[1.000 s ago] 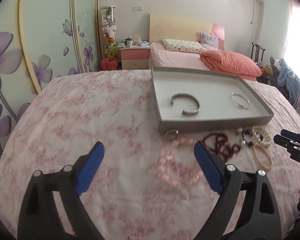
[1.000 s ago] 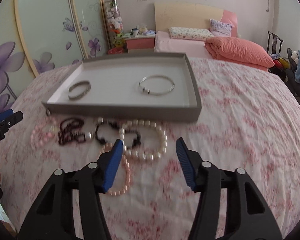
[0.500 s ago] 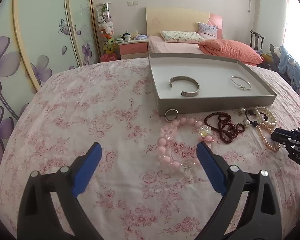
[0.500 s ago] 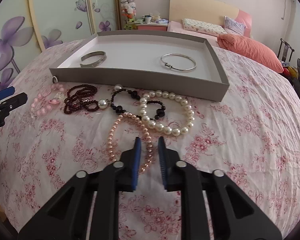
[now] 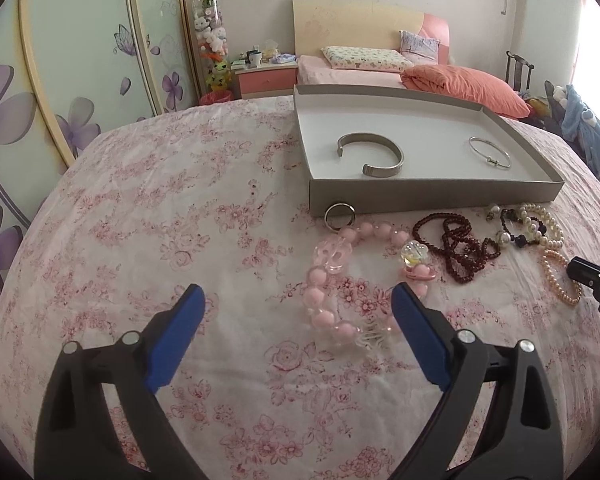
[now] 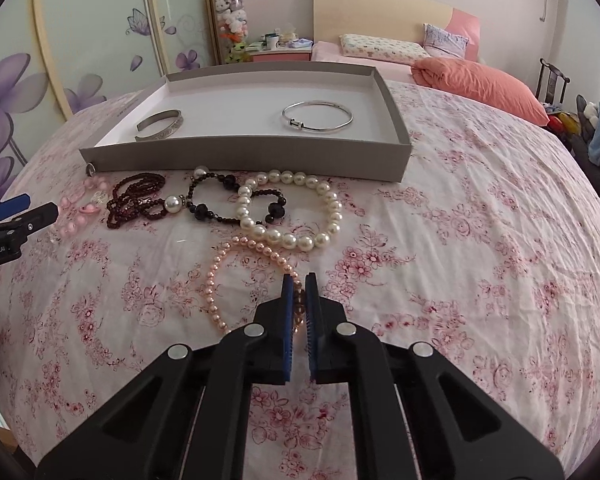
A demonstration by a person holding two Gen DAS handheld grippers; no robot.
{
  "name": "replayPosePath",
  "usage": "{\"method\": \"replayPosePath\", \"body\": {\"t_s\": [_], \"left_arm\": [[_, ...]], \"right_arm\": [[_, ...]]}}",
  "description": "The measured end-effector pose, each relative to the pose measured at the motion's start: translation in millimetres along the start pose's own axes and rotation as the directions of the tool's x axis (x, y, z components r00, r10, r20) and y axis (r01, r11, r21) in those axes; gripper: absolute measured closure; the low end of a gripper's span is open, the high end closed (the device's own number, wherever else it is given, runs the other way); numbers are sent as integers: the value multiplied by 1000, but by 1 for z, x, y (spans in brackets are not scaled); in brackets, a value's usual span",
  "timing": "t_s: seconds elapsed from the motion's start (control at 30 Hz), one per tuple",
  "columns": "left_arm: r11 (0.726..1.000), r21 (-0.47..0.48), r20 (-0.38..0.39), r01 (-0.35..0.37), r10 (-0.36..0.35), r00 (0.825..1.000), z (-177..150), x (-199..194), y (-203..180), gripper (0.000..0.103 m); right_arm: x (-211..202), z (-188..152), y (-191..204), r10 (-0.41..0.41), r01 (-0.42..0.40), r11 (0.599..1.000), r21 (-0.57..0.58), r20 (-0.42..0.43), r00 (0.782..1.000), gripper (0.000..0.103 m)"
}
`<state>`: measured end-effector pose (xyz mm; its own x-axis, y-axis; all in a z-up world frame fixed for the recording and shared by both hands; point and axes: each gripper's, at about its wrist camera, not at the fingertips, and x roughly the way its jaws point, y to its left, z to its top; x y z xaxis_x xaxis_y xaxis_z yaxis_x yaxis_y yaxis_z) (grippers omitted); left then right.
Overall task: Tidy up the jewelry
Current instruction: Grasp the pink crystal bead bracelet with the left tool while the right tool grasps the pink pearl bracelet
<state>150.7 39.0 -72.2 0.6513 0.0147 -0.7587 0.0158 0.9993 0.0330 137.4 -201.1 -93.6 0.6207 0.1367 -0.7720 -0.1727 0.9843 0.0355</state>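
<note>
A bedroom was seen, with a second bed and flowered wardrobe doors at the back. The work surface was a bed covered by a white sheet with pink flower print (image 6: 480,208). On it a shallow grey cardboard tray (image 6: 244,162) was placed. A wide silver cuff bracelet (image 5: 370,154) and a thin silver bangle (image 6: 317,117) were already laid inside, well apart, probably so that the pieces would not tangle.

The other jewelry was spread on the sheet just before the near wall of the tray: a white pearl bracelet (image 6: 296,208), a string of big pink beads (image 5: 332,280), a dark red bead strand (image 5: 456,246), a black bead bracelet with one large pearl (image 6: 216,200) and a small metal ring (image 5: 339,216), which touched the tray wall.

The right gripper (image 6: 299,280) was clenched on the near side of a thin string of small peach pearls (image 6: 220,280), which still lay on the sheet; the grasp seemed to be taken for lifting it into the tray. The left gripper (image 5: 296,300) was released but its jaws were closing, with part of the pink beads between them, not yet pressed.

The pinched part of the peach pearls was mostly hidden by the blue pads. The clear charms on the pink string were hard to make out.
</note>
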Motion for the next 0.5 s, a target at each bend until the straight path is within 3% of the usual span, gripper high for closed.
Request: {"method": "replayPosePath", "body": {"t_s": [0.17,0.5], "left_arm": [[1000,-10,-47,3,-4,999,5,15,-1,35],[997,73,-48,34,-30,998,22,33,-12,38]], "right_arm": [[1,0,2,-9,9,1000,-13,4,1000,96],[1,0,0,2,-2,1000,-6,3,1000,96]]}}
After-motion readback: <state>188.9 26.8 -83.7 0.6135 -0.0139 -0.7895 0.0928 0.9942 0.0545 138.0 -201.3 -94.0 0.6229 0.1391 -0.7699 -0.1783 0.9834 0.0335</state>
